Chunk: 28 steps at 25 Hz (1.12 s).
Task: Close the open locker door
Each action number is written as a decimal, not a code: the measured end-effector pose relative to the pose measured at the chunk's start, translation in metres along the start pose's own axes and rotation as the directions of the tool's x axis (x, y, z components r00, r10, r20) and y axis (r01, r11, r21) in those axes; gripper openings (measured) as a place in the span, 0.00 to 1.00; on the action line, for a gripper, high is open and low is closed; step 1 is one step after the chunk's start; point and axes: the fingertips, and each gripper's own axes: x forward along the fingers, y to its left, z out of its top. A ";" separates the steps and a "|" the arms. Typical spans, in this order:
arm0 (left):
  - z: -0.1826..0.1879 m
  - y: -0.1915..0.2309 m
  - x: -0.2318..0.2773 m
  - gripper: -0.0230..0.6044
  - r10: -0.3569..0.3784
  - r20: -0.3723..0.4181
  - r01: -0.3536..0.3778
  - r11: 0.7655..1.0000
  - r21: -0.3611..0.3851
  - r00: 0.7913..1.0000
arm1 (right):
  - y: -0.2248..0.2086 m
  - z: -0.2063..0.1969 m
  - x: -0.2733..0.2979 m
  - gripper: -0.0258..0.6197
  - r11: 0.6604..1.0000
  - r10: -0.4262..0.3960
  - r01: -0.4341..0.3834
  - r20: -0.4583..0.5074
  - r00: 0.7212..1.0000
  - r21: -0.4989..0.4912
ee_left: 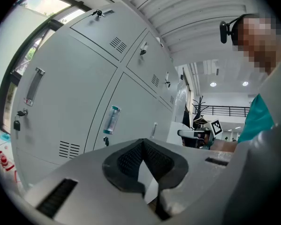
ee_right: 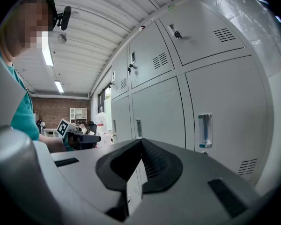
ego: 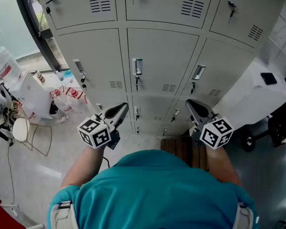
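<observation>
A wall of grey metal lockers [ego: 162,61] fills the head view, and every door I can see lies flush in its frame. My left gripper [ego: 124,107] is shut and empty, pointing level at the lower row near a handle [ego: 137,112]. My right gripper [ego: 188,102] is also shut with nothing in it, a short way from the lockers. In the left gripper view the jaws [ee_left: 143,140] meet at their tips in front of closed doors [ee_left: 131,111]. The right gripper view shows its jaws [ee_right: 140,140] touching, with closed doors [ee_right: 215,121] to the right.
A white machine on wheels [ego: 257,94] stands at the right against the lockers. Bags, bottles [ego: 66,97] and a wire stool [ego: 24,130] crowd the floor at the left. A brown slatted mat [ego: 181,149] lies under me. A dark window frame [ego: 35,27] runs at the upper left.
</observation>
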 end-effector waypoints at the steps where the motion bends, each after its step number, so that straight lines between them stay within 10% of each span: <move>1: 0.001 -0.001 -0.001 0.04 0.004 0.000 -0.004 1.000 0.010 1.000 | 0.000 0.000 0.000 0.04 1.000 0.000 0.000 0.000 1.000 0.000; 28: 0.010 -0.034 0.009 0.04 0.081 0.026 -0.082 0.995 0.057 0.996 | -0.016 0.004 -0.030 0.04 0.999 0.044 -0.044 0.008 0.999 0.005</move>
